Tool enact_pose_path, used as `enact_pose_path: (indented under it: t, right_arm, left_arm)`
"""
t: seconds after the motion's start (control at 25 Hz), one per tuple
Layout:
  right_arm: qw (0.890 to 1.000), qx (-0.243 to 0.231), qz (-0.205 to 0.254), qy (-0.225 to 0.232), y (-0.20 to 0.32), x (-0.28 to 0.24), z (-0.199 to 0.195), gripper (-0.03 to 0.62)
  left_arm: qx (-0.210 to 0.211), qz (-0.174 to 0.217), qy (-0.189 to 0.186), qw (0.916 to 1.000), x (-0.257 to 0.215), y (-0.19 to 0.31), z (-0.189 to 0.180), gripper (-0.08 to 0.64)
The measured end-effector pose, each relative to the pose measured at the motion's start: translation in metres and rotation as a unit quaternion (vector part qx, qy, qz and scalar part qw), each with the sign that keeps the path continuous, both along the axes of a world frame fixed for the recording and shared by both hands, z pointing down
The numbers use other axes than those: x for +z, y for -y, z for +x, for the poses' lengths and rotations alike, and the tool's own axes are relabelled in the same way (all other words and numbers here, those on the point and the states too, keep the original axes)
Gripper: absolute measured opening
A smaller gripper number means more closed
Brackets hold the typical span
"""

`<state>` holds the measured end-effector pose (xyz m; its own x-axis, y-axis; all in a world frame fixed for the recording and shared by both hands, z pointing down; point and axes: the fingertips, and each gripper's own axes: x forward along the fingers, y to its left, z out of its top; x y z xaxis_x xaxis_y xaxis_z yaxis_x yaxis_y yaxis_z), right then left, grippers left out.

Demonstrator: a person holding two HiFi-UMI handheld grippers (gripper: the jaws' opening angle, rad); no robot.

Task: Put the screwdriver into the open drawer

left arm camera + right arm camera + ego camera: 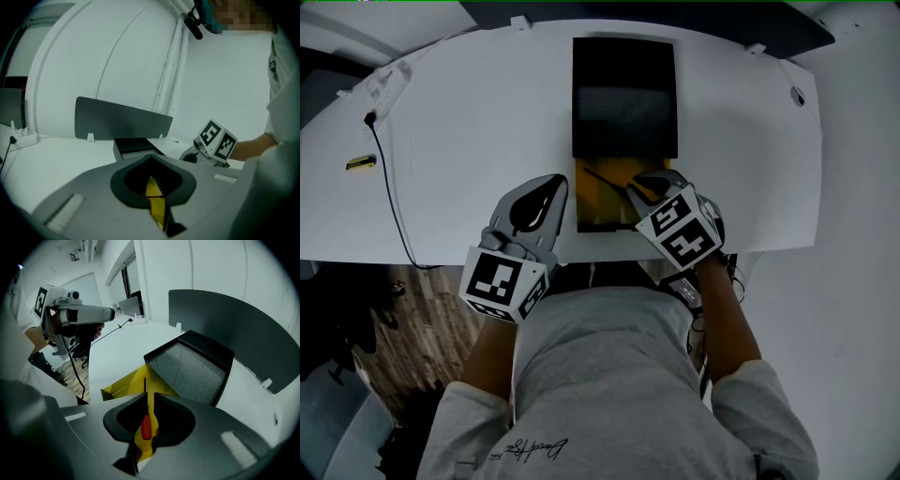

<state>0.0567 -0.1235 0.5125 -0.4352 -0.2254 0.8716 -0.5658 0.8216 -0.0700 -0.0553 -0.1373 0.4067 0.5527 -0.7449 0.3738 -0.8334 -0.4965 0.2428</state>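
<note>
Right tongs point(149, 397) apart — screwdriver point(146, 425) in drawer point(123, 389)

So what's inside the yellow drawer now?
The screwdriver, red handle by the right claw, shaft across the floor of the yellow drawer. That claw covers the near right corner; unseen there.

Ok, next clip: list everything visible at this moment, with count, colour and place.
table: 1, white, fills the upper head view.
drawer unit: 1, black, table centre.
drawer: 1, yellow, pulled out toward the person.
screwdriver: 1, red handle, black shaft, apparently lying in the drawer.
cable: 1, black, table's left.
small object: 1, yellow and black, table's left edge; too small to identify.
divider panel: 1, grey, table's far edge.
left gripper: 1, grey, left of the drawer, jaws slightly apart, empty.
right gripper: 1, grey, over the drawer, jaws apart, handle seen in the gap, not pinched.
person: 1, grey top, near edge.
</note>
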Motion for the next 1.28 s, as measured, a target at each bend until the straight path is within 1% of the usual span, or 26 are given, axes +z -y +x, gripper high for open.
enact_pose_path:
  t: [0.08,0.2,0.68,0.96,1.16,1.28]
  right_arm:
    - [1.0,0.012,0.007,0.006,0.0,-0.006,0.001,0.055]
    - [0.999,0.024,0.017,0.015,-0.002,-0.017,0.004,0.017]
    - [0.996,0.051,0.05,0.059,-0.011,-0.06,0.008,0.014]
    - [0.989,0.087,0.059,0.103,-0.015,-0.085,0.008,0.014]
    - [0.985,0.102,0.071,0.116,-0.02,-0.098,0.013,0.014]
    - [0.981,0.118,0.079,0.131,-0.022,-0.107,0.016,0.014]
  left_arm:
    - [0.002,-0.001,0.002,1.0,-0.001,-0.002,0.001,0.0]
    - [0.002,0.0,0.003,1.0,-0.006,-0.006,0.002,0.0]
    - [0.013,0.017,0.003,0.9998,-0.03,-0.012,0.012,0.001]
    - [0.031,0.024,0.009,0.9992,-0.041,-0.021,0.018,0.0]
    - [0.044,0.029,0.013,0.9985,-0.048,-0.028,0.026,0.0]
    - [0.048,0.034,0.013,0.9982,-0.054,-0.031,0.03,0.0]
